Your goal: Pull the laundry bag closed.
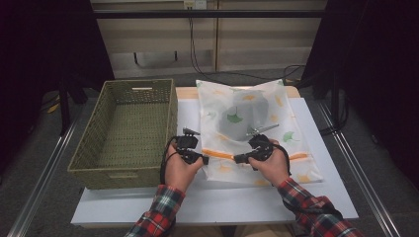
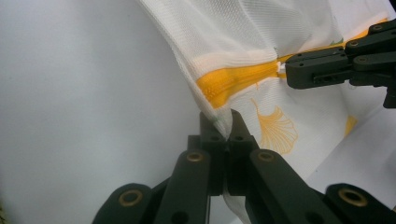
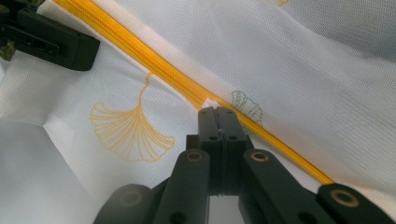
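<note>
1. The mesh laundry bag (image 1: pixel 249 126) lies flat at centre frame on the white table (image 1: pixel 326 187), right of the wicker basket (image 1: pixel 126 131).
2. My left gripper (image 2: pixel 223 125) is clamped on the bag's corner fabric, just below the orange zipper (image 3: pixel 163 70).
3. My right gripper (image 3: pixel 217 111) is pinched together at the zipper line, probably on the pull; I can't see the tab itself.
4. I judge the bag light, limp and slippery, so I'd hold the seam or the pull.
5. Open table at lower right; the basket wall crowds the left.
</note>
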Demonstrator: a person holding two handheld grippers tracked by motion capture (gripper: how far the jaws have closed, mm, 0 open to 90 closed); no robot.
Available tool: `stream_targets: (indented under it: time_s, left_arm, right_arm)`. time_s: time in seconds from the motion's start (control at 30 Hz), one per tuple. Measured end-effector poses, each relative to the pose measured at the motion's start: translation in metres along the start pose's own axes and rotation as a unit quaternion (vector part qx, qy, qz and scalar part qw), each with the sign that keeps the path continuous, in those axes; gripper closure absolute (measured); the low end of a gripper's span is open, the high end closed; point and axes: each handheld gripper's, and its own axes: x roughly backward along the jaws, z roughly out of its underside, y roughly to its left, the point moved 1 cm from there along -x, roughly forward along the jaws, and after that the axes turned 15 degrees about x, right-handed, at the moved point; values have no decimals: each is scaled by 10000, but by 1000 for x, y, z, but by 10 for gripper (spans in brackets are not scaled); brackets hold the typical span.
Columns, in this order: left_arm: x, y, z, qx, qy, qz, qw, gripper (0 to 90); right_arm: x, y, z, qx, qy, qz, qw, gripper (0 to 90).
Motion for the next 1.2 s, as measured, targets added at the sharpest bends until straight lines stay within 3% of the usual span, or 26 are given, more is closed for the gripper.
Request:
stream_targets:
  time_s: [1.2]
  left_arm:
    - [0, 0, 0, 49, 3, -21, 10000, 892]
  right_arm:
    - [11, -3, 10, -33, -35, 104, 9999, 900]
